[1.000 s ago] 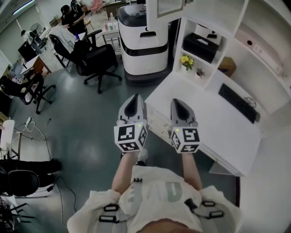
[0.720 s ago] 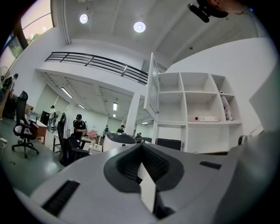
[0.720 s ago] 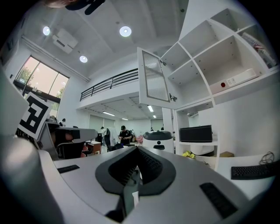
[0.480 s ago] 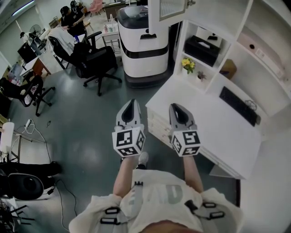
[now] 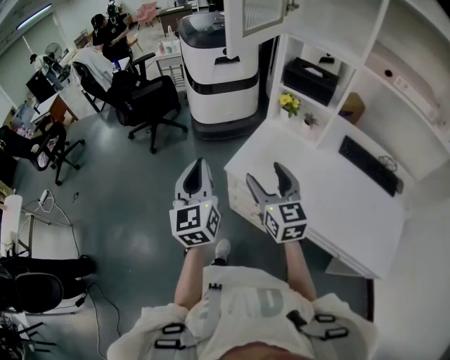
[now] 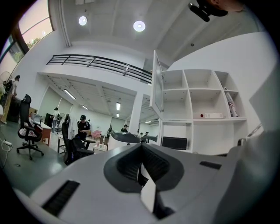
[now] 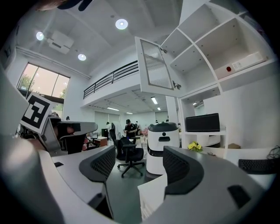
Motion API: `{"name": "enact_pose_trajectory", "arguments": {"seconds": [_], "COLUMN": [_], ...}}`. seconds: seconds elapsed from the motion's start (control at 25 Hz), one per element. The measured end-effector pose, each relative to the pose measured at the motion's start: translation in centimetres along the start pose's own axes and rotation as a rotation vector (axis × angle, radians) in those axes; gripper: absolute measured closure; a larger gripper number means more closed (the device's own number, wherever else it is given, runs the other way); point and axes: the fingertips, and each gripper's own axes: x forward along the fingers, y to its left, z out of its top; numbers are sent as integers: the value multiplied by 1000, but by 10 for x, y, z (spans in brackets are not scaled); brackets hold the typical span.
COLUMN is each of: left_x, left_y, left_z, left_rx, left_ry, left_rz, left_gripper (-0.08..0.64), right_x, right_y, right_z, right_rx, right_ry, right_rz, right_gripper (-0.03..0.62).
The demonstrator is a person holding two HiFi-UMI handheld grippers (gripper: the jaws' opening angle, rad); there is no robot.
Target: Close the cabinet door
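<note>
Glass-panelled cabinet door (image 5: 261,15) at top centre of the head view, long axis upright, swung out from white shelf unit (image 5: 373,42), free edge pointing roomward, lower centre right gripper (image 5: 267,176) jaws just opening, empty, left gripper (image 5: 197,167) clenched on nothing.

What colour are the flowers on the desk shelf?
Yellow; the flowers show best in the head view.
</note>
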Motion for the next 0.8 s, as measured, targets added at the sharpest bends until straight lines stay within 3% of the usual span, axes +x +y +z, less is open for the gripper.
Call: {"name": "enact_pose_trajectory", "arguments": {"seconds": [0.28,0.4,0.52,0.8], "left_x": [9,13,17,28], "left_y": [12,15,16,22], "left_z": [11,13,10,5], "left_rx": [18,24,6,-10], "left_ry": [-11,-7,-1,11], "left_rz": [23,23,20,13], "left_gripper": [555,555,555,555], "right_x": [11,20,37,71], "right_y": [-16,-19,-21,-19], "right_z": [22,49,91,227], "right_rx": [29,60,65,-48], "right_ry": [-16,-45,-90,-280], "right_rz": [-22,-17,5,-13], "right_gripper": [282,282,282,284]}}
